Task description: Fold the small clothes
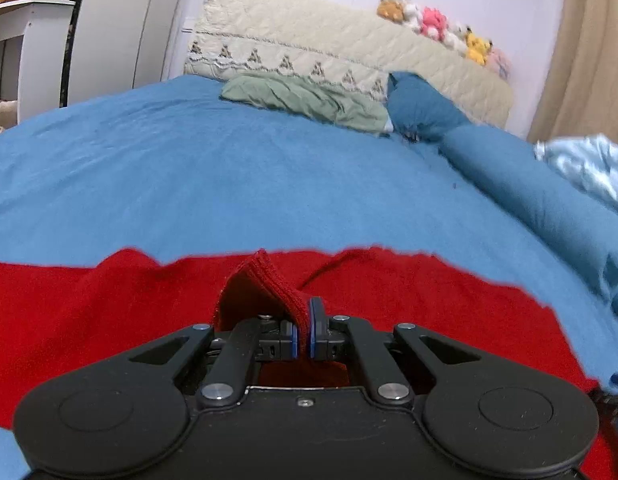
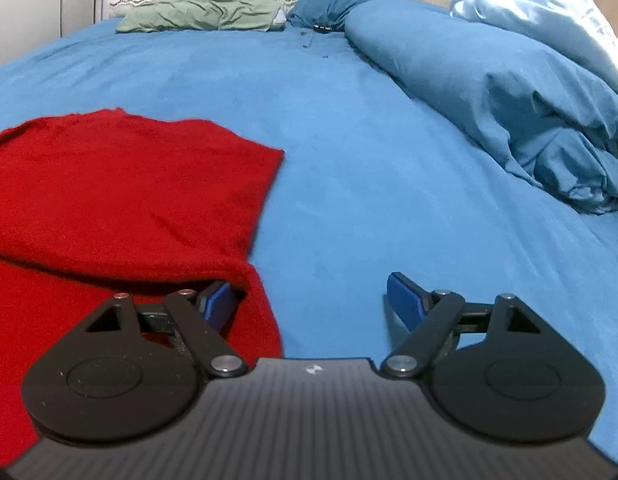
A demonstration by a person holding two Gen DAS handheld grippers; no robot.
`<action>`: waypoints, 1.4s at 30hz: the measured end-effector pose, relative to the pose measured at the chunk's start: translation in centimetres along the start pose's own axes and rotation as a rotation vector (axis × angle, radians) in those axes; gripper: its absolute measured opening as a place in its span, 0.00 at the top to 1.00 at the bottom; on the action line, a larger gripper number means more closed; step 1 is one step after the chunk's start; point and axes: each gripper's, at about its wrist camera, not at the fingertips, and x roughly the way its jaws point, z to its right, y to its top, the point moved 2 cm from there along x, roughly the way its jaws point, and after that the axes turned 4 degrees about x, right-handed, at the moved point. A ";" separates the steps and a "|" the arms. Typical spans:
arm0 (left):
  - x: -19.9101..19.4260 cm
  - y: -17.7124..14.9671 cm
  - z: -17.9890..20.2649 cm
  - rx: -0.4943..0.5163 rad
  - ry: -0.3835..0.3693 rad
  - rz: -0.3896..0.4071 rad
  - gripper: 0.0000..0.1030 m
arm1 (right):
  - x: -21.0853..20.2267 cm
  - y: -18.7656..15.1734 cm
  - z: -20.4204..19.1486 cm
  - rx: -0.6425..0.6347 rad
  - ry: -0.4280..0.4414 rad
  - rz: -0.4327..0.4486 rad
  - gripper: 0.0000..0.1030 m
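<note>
A red knit garment point(image 1: 109, 312) lies spread on the blue bed sheet point(image 1: 213, 184). My left gripper point(image 1: 303, 336) is shut on a ribbed edge of the red garment, which stands up in a small fold between the blue pads. In the right wrist view the red garment point(image 2: 121, 192) lies at the left, partly folded over itself. My right gripper point(image 2: 313, 300) is open. Its left finger point(image 2: 219, 300) sits against the garment's right edge, under a fold; its right finger point(image 2: 405, 300) is over bare sheet.
A green folded cloth point(image 1: 309, 96) and a dark blue pillow point(image 1: 421, 108) lie at the head of the bed by the cream quilted headboard point(image 1: 309, 36). A rolled blue duvet point(image 2: 489, 92) and pale blue bedding point(image 2: 549, 12) run along the right side. Plush toys point(image 1: 437, 24) sit on the headboard.
</note>
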 end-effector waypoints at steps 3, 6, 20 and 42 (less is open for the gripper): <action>0.3 -1.8 -1.1 0.002 0.004 -0.069 0.86 | 0.0 -0.7 0.8 -0.024 0.010 -0.013 0.08; -0.9 -2.9 -2.0 0.010 0.063 -0.111 0.71 | -0.1 -0.3 0.8 -0.042 0.008 -0.039 0.07; -0.7 -0.1 -3.9 0.002 0.061 -0.147 0.35 | -3.3 1.6 -3.0 -0.090 0.130 0.032 0.06; -0.4 -3.5 1.3 0.249 0.043 -0.148 0.33 | -0.9 0.8 -6.5 -0.044 0.316 0.003 0.05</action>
